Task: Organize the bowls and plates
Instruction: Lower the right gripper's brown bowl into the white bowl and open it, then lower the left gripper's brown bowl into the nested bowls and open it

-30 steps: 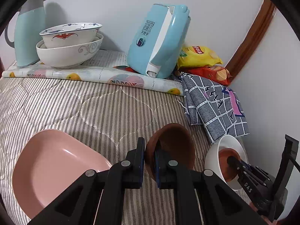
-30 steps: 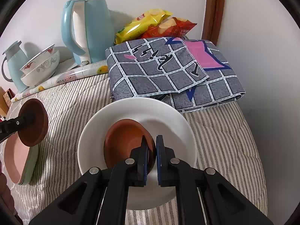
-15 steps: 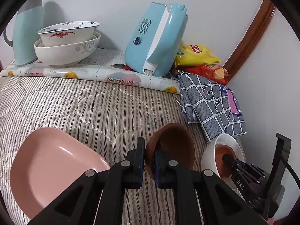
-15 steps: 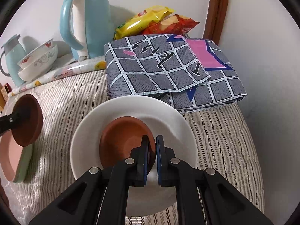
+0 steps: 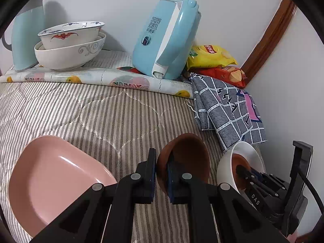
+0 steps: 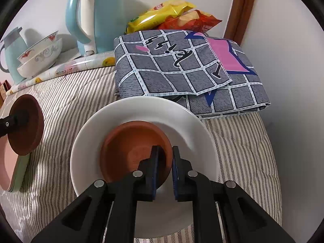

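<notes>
Left of the round white ceramic plate (image 6: pixel 141 109), the rounded pink plastic plate (image 5: pixel 50 174) lies on the striped quilt (image 5: pixel 91 109). Beside it the left gripper (image 5: pixel 161 168) is clamped on the rim of a dark brown clay saucer (image 5: pixel 188 154), lifted and tilted on edge. On the white plate, the right gripper (image 6: pixel 164 158) pinches the rim of a terracotta saucer (image 6: pixel 129 141) (whether it rests flat, I can't tell).
</notes>
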Demonstrator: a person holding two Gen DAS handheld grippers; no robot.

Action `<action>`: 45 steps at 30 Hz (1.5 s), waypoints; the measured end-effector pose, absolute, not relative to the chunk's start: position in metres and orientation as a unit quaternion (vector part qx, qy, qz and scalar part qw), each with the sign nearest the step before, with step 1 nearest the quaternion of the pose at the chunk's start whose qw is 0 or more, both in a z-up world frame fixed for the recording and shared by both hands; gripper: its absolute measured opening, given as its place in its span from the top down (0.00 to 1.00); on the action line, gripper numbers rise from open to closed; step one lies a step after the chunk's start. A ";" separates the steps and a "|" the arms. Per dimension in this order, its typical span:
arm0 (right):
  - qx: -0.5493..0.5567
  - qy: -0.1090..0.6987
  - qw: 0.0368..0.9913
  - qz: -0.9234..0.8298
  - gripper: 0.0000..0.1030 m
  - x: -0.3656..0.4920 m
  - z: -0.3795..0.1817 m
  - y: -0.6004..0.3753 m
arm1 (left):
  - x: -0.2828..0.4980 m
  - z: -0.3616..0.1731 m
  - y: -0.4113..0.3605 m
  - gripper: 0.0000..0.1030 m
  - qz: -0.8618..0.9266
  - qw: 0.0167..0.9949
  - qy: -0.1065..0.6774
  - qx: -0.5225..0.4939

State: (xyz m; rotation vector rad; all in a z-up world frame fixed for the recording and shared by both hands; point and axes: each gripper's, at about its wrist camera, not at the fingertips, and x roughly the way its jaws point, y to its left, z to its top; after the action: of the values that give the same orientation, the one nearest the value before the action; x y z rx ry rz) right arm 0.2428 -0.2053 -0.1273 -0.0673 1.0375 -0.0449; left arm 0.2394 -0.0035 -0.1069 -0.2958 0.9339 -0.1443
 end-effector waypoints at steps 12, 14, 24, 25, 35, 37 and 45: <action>-0.022 0.483 0.875 -0.025 0.79 0.237 -0.116 -0.211 | 0.234 -0.102 -0.010 0.91 -0.073 0.882 0.445 -0.135; -0.020 0.480 0.877 -0.025 0.79 0.234 -0.112 -0.212 | 0.232 -0.099 -0.012 0.91 -0.075 0.884 0.443 -0.133; 0.002 0.450 0.892 -0.030 0.79 0.210 -0.083 -0.228 | 0.219 -0.086 -0.036 0.91 -0.082 0.890 0.433 -0.114; 0.005 0.448 0.894 -0.032 0.79 0.207 -0.081 -0.231 | 0.217 -0.085 -0.039 0.91 -0.083 0.891 0.432 -0.112; 0.023 0.425 0.904 -0.044 0.79 0.172 -0.059 -0.261 | 0.200 -0.073 -0.072 0.91 -0.096 0.896 0.423 -0.092; 0.027 0.424 0.904 -0.048 0.79 0.166 -0.060 -0.268 | 0.199 -0.073 -0.080 0.91 -0.101 0.895 0.424 -0.090; 0.036 0.433 0.898 -0.070 0.78 0.151 -0.072 -0.306 | 0.209 -0.082 -0.116 0.91 -0.110 0.892 0.431 -0.076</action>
State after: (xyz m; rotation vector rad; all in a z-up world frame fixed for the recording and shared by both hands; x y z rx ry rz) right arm 0.1509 -0.3056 -0.0715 0.0743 0.8967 -0.1452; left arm 0.2092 -0.1156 -0.0817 -0.1576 0.8951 -0.2288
